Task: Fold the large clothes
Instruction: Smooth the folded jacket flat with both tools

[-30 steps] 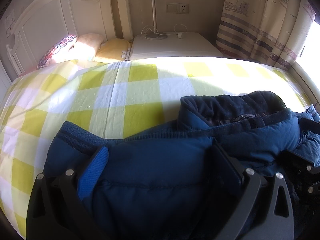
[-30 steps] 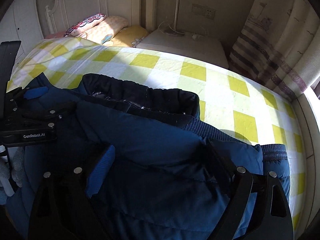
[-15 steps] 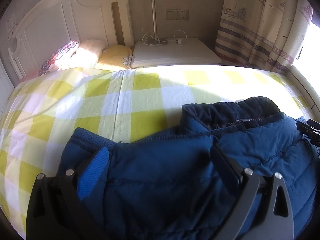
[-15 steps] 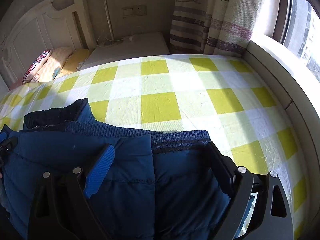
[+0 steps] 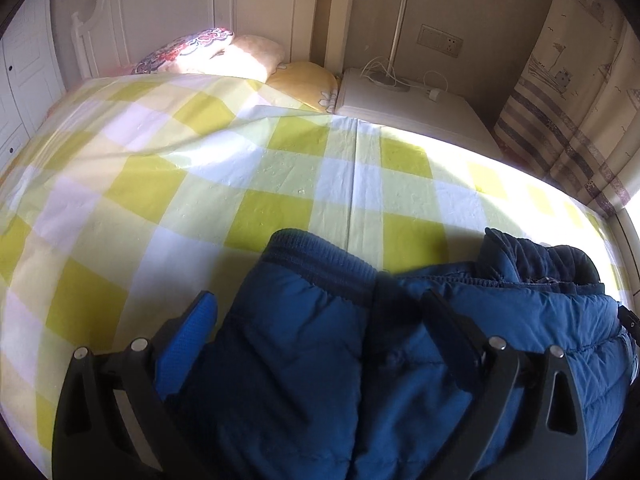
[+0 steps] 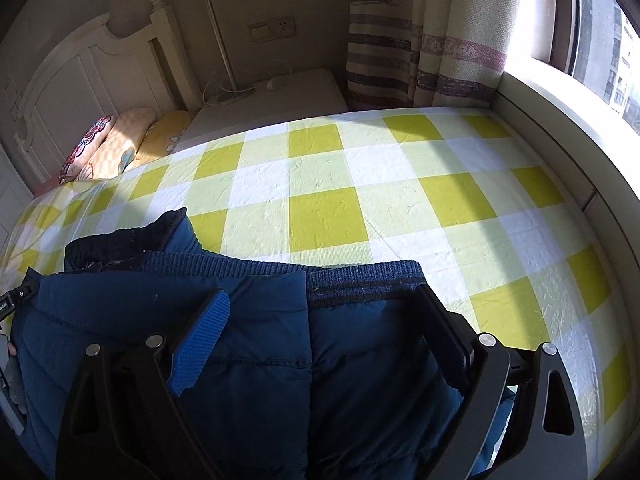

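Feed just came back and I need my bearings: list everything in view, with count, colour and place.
Jacket: one, navy, padded, on the bed's near edge.
Bedsheet: one, yellow-white check, covering the bed.
Pillows: three, floral, peach, yellow, by the headboard.
Headboard: one, white.
Nightstand: one, white, beside the bed, with a lamp base and cables.
Curtain: one, cream, striped.
Left gripper: black, open over the jacket.
Right gripper: black, open over the jacket.

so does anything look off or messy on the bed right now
Nothing is spilled or damaged. The blue padded jacket lies bunched rather than flat, its dark collar sticking up at one end, and the checked sheet has a raised crease near the pillows.
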Demonstrator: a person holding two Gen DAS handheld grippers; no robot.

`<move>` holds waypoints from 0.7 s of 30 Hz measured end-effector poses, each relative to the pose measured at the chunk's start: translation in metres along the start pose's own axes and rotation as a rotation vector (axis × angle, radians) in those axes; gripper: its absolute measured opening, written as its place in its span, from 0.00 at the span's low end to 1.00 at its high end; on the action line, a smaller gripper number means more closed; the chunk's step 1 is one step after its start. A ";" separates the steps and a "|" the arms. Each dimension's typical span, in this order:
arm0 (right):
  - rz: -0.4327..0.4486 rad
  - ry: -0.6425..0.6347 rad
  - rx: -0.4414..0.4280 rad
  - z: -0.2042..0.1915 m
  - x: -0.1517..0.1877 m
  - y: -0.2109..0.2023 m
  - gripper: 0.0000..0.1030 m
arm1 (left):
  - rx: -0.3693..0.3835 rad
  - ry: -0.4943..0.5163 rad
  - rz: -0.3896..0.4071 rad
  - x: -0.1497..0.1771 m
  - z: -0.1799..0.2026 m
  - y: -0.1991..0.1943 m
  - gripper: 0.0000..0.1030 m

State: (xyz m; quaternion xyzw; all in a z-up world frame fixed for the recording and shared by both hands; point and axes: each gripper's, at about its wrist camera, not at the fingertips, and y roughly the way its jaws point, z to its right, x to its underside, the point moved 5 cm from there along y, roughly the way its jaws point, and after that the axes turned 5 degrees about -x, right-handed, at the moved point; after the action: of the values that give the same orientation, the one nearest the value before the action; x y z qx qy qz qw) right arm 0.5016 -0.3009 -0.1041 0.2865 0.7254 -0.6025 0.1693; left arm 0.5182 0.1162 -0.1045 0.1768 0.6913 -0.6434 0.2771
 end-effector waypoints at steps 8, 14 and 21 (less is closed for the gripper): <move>0.037 -0.425 -0.082 -0.131 0.048 -0.067 0.88 | 0.069 0.334 0.170 0.039 0.103 -0.087 0.98; -0.054 -0.479 -0.064 -0.145 0.073 -0.037 0.88 | 0.045 0.379 0.048 0.065 0.117 -0.043 0.98; 0.009 -0.258 -0.008 -0.058 0.061 -0.062 0.89 | -0.025 0.232 0.099 0.052 0.030 -0.059 0.98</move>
State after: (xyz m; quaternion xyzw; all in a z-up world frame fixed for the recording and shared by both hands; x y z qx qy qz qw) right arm 0.4217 -0.2388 -0.0795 0.2092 0.6986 -0.6309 0.2649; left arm 0.4467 0.0740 -0.0898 0.2804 0.7173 -0.5954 0.2286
